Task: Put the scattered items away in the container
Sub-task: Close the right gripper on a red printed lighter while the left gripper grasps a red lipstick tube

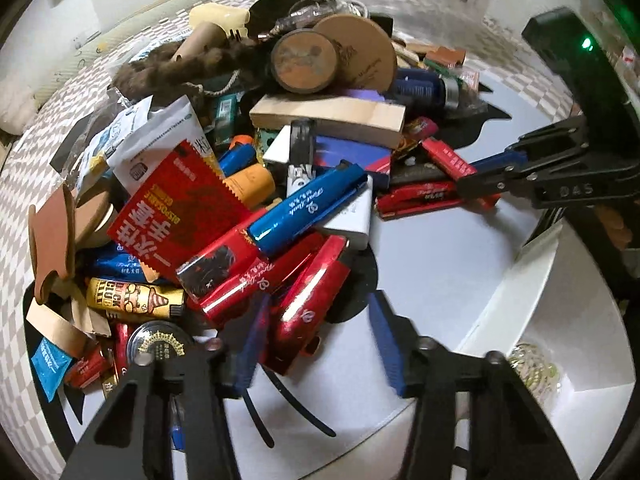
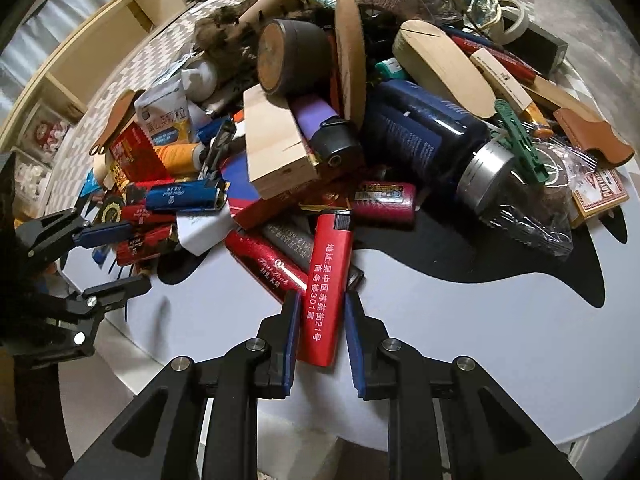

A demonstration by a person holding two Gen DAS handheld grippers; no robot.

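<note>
Closest to me, my right gripper [image 2: 320, 320] is clamped on a matte red plastic lighter printed with white Chinese characters [image 2: 329, 280]. Its blue pads press the lighter's lower sides, and its black-capped top points away toward the heap.

My left gripper [image 1: 316, 332] has its jaws partly apart around a shiny red foil-wrapped lighter [image 1: 308, 304] at the near edge of the pile. The lighter sits between the pads, but I cannot tell whether they press it yet.

Both lighters lie on a round white tabletop [image 2: 460, 320]. Beyond them rises a dense heap of scattered items: a glossy blue lighter [image 1: 308, 204], a pale wooden block [image 2: 276, 152], a dark blue bottle with a silver cap [image 2: 432, 128], round cork-topped lids and a brown fur tuft.

A white open bin [image 1: 560, 320] stands just beside the table at the right of the left view; I judge it the container.

The step in hand looks like grasping. Next, I should lift the right lighter clear, carry it over the bin, and release.
</note>
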